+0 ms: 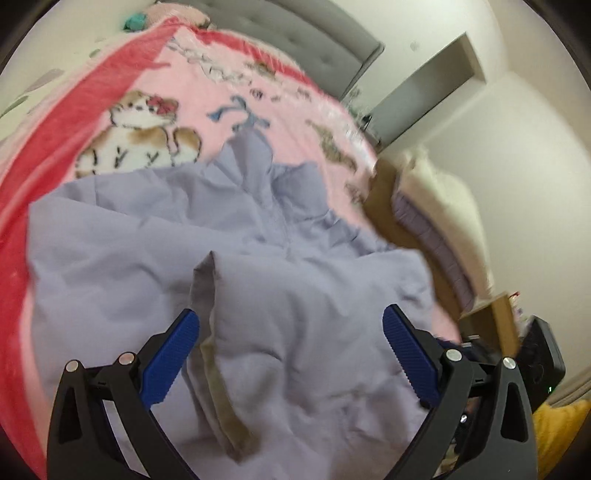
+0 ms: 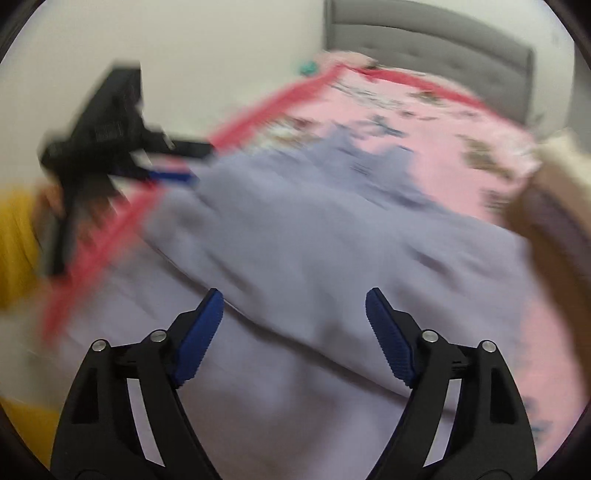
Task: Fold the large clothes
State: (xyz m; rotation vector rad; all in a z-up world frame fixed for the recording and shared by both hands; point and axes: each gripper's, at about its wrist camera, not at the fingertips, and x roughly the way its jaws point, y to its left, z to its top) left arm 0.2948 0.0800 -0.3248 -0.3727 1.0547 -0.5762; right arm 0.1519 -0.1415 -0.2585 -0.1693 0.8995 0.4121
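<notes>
Both the left tongs [image 1: 291, 354] and right tongs [image 2: 294, 338] hover spread and empty just above the rumpled lavender cotton garment [image 1: 229, 266], spread ahead on the pink printed blanket [image 1: 295, 122], seemingly seeking edges to fold.

Grey tufted headboard [image 1: 295, 33], white walls [image 1: 517, 147], recessed niche [image 1: 436, 85]

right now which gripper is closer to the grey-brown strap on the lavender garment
Left. The left gripper hangs open right over the strap, which runs beside its left finger. The right gripper is open over plain lavender garment; no strap shows there.
</notes>
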